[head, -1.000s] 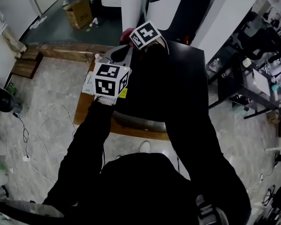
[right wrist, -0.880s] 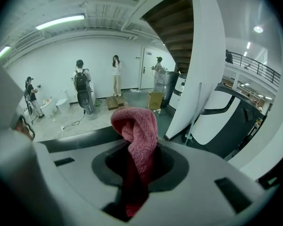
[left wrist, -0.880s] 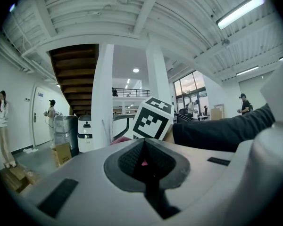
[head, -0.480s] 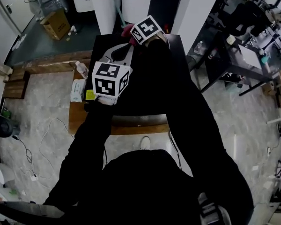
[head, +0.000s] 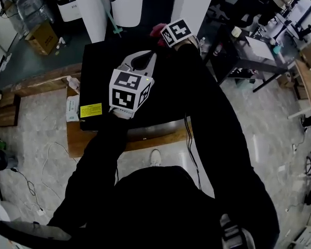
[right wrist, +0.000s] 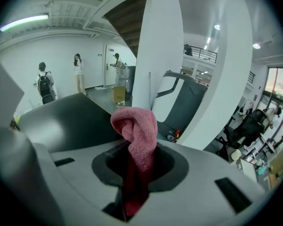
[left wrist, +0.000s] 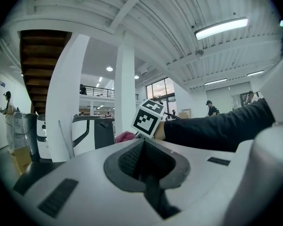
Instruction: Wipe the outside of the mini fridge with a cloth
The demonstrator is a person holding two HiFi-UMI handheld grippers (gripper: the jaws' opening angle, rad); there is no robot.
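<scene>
The black mini fridge [head: 96,79] stands below me, and its top fills the middle of the head view. My right gripper [head: 165,35] is at the far edge of that top, shut on a pink cloth [head: 157,30]. In the right gripper view the cloth [right wrist: 137,131] bunches up out of the closed jaws, above the dark fridge top [right wrist: 68,121]. My left gripper [head: 146,57] hovers over the middle of the top, shut and holding nothing [left wrist: 144,145]. It points at the right gripper's marker cube [left wrist: 148,118].
The fridge sits on a low wooden platform [head: 75,141] with a white packet [head: 71,108] and a bottle [head: 72,82] at its left. A cardboard box [head: 39,38] and white pillars stand behind. Desks [head: 259,51] crowd the right side. A yellow label [head: 91,110] marks the fridge.
Both grippers have shifted to the right across the fridge top, the right one carrying the cloth along the far edge. More of the top's left side now shows.
</scene>
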